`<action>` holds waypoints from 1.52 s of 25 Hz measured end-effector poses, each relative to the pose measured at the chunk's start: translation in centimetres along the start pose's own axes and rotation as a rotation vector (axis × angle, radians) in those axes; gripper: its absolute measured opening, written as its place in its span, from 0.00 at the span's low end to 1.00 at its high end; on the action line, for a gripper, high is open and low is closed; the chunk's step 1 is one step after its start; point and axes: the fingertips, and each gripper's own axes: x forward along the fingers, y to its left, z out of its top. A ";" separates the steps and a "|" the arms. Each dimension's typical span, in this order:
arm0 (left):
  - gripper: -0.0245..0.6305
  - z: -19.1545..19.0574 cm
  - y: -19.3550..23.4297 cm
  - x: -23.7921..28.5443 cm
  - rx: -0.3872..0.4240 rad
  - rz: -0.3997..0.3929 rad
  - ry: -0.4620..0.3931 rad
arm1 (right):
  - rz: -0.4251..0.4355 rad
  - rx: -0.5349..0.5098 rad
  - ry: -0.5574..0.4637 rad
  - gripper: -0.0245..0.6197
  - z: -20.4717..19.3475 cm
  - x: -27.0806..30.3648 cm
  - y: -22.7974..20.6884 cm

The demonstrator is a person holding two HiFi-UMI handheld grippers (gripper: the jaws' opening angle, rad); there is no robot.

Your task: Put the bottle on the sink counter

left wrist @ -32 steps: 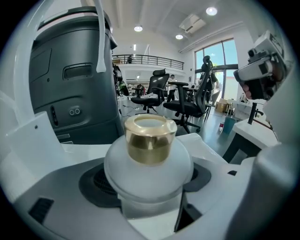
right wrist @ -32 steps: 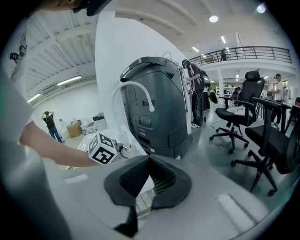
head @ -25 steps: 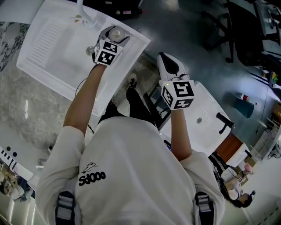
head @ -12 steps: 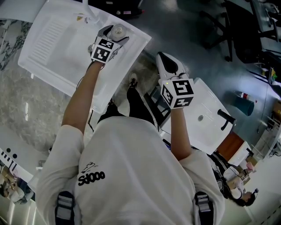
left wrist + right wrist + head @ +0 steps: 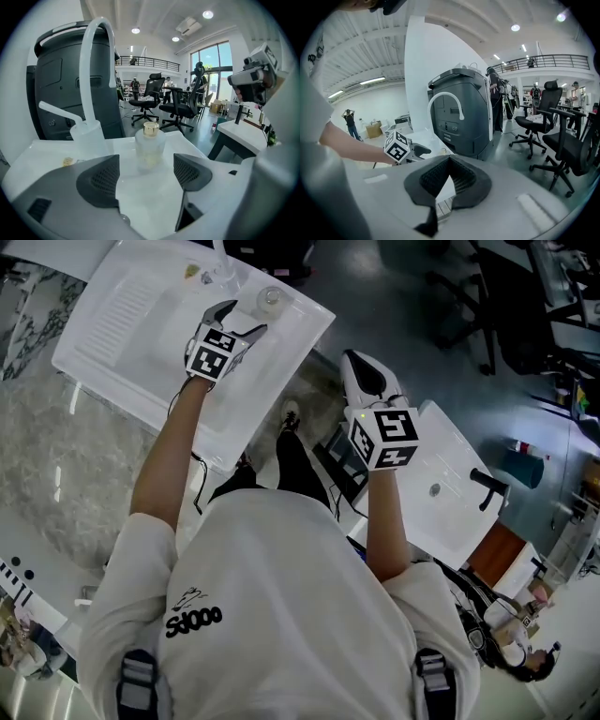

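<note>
A small frosted bottle with a gold cap stands upright near the right corner of the white sink counter. In the left gripper view the bottle is just beyond the pads, touching neither. My left gripper is open; its jaws are closing slightly with nothing between them. My right gripper hangs off the counter above the floor, shut and empty.
A white arched faucet and a small yellow bit sit at the counter's far side. A dark grey machine stands behind. A second white sink unit with a black tap is at the right. Office chairs stand beyond.
The bottle was between my left gripper's jaws; now it stands free on the counter and the gripper has drawn back from it. The right gripper has barely moved.
</note>
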 end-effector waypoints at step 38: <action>0.05 6.5 -2.8 -32.3 0.103 0.084 -0.477 | -0.096 -0.308 -0.288 0.05 9.8 -10.6 15.2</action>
